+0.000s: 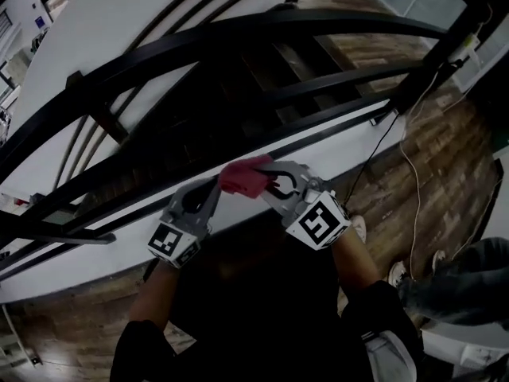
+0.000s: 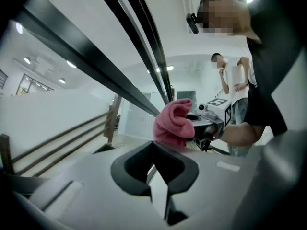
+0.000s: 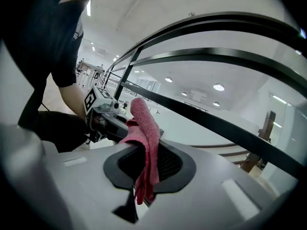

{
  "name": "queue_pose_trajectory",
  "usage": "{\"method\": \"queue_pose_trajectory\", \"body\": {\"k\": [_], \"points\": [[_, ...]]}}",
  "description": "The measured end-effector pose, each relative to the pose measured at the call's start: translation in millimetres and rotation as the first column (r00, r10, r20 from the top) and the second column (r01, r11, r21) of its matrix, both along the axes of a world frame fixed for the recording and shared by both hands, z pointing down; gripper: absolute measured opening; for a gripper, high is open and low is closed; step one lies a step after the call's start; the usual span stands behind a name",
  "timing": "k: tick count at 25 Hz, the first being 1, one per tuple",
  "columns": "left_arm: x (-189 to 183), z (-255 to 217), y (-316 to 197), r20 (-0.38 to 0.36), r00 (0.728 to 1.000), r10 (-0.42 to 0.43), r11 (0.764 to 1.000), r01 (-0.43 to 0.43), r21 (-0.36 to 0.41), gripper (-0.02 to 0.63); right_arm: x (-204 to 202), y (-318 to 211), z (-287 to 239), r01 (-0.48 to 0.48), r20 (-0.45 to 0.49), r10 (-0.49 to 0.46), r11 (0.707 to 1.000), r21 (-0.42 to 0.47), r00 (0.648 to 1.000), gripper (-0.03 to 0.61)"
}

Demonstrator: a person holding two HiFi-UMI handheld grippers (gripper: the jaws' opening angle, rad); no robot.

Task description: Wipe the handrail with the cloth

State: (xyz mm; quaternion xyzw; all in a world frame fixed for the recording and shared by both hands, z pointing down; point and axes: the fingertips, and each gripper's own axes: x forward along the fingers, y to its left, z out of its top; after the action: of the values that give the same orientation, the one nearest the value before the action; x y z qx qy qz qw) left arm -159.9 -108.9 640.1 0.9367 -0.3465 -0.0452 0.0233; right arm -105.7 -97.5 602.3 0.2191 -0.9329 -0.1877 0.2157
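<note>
A pink cloth (image 1: pixel 245 175) is bunched just below the black curved handrail (image 1: pixel 262 34). My right gripper (image 1: pixel 269 183) is shut on it. In the right gripper view the cloth (image 3: pixel 146 123) stands up out of the right gripper (image 3: pixel 146 150) and hangs down between its jaws, under the rail (image 3: pixel 216 123). My left gripper (image 1: pixel 213 188) sits close beside the cloth's left end, jaws shut with nothing between them. From the left gripper view, the cloth (image 2: pixel 173 121) lies just past the left gripper (image 2: pixel 154 146), and the right gripper (image 2: pixel 207 123) holds it from behind, below the rail (image 2: pixel 96 71).
Several lower black rails (image 1: pixel 334 78) run under the top one, with stair treads behind. A white ledge (image 1: pixel 334 138) runs along the base. A white cable (image 1: pixel 413 173) trails over the wooden floor (image 1: pixel 445 150). Another person (image 2: pixel 235 80) stands nearby.
</note>
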Motion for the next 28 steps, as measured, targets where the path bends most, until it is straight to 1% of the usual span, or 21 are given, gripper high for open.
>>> {"method": "queue_pose_trajectory", "body": {"k": [3, 5, 7, 9, 11, 13, 14, 15, 16, 20, 22, 24, 26, 28], "points": [[65.0, -0.7, -18.6, -0.041, 0.998, 0.057, 0.998, -0.059, -0.037, 0.000, 68.4, -13.1, 0.5, -0.023, 0.012, 0.023, 1.000, 0.008, 1.000, 0.038], [109.4, 2.7, -29.8, -0.059, 0.994, 0.090, 0.994, -0.093, -0.051, 0.000, 115.2, -24.2, 5.3, -0.045, -0.020, 0.045, 0.999, 0.016, 0.999, 0.037], [153.6, 9.0, -39.6, -0.057, 0.993, 0.106, 0.992, -0.110, -0.055, 0.000, 160.2, -33.8, 10.9, -0.040, -0.060, 0.042, 0.998, 0.037, 0.997, 0.038], [196.6, 15.3, -52.9, -0.024, 0.993, 0.116, 0.992, -0.117, -0.037, 0.000, 202.4, -46.3, 16.1, -0.024, -0.084, 0.028, 0.998, 0.051, 0.996, 0.038], [243.5, 21.3, -63.6, 0.024, 0.990, 0.140, 0.990, -0.140, -0.004, 0.000, 244.3, -59.9, 23.6, -0.001, -0.079, 0.004, 0.999, 0.044, 0.997, 0.037], [292.3, 28.4, -69.3, 0.094, 0.981, 0.171, 0.984, -0.175, 0.038, 0.000, 290.4, -74.3, 36.5, 0.007, -0.073, -0.005, 1.000, 0.017, 0.997, 0.037], [312.8, 33.3, -73.1, 0.126, 0.976, 0.178, 0.981, -0.185, 0.051, 0.000, 313.5, -83.0, 43.2, -0.004, -0.073, 0.005, 1.000, 0.011, 0.997, 0.037], [330.2, 38.1, -78.5, 0.141, 0.974, 0.177, 0.981, -0.185, 0.052, 0.000, 335.5, -92.6, 49.1, -0.023, -0.070, 0.024, 1.000, 0.013, 0.997, 0.038], [345.2, 42.3, -85.5, 0.134, 0.976, 0.169, 0.983, -0.176, 0.042, 0.000, 356.3, -103.2, 54.2, -0.049, -0.067, 0.050, 0.999, 0.018, 0.997, 0.037], [400.6, 62.1, -119.7, 0.054, 0.987, 0.150, 0.989, -0.149, -0.028, 0.000, 424.8, -155.5, 80.0, -0.180, -0.076, 0.182, 0.983, 0.035, 0.980, 0.038], [427.1, 74.1, -132.8, 0.036, 0.987, 0.154, 0.987, -0.152, -0.045, 0.000, 447.1, -177.8, 97.7, -0.237, -0.099, 0.240, 0.971, 0.041, 0.966, 0.037], [450.6, 82.0, -142.0, 0.006, 0.987, 0.158, 0.986, -0.158, -0.055, 0.000, 463.1, -192.3, 112.1, -0.286, -0.101, 0.290, 0.957, 0.050, 0.952, 0.038], [467.7, 88.4, -149.8, -0.015, 0.988, 0.152, 0.986, -0.152, -0.067, 0.000, 475.9, -206.3, 119.9, -0.348, -0.065, 0.351, 0.936, 0.057, 0.934, 0.037], [477.8, 93.4, -158.3, -0.030, 0.991, 0.131, 0.988, -0.133, -0.080, 0.000, 487.6, -224.3, 123.9, -0.425, -0.014, 0.426, 0.904, 0.049, 0.904, 0.037]]}}
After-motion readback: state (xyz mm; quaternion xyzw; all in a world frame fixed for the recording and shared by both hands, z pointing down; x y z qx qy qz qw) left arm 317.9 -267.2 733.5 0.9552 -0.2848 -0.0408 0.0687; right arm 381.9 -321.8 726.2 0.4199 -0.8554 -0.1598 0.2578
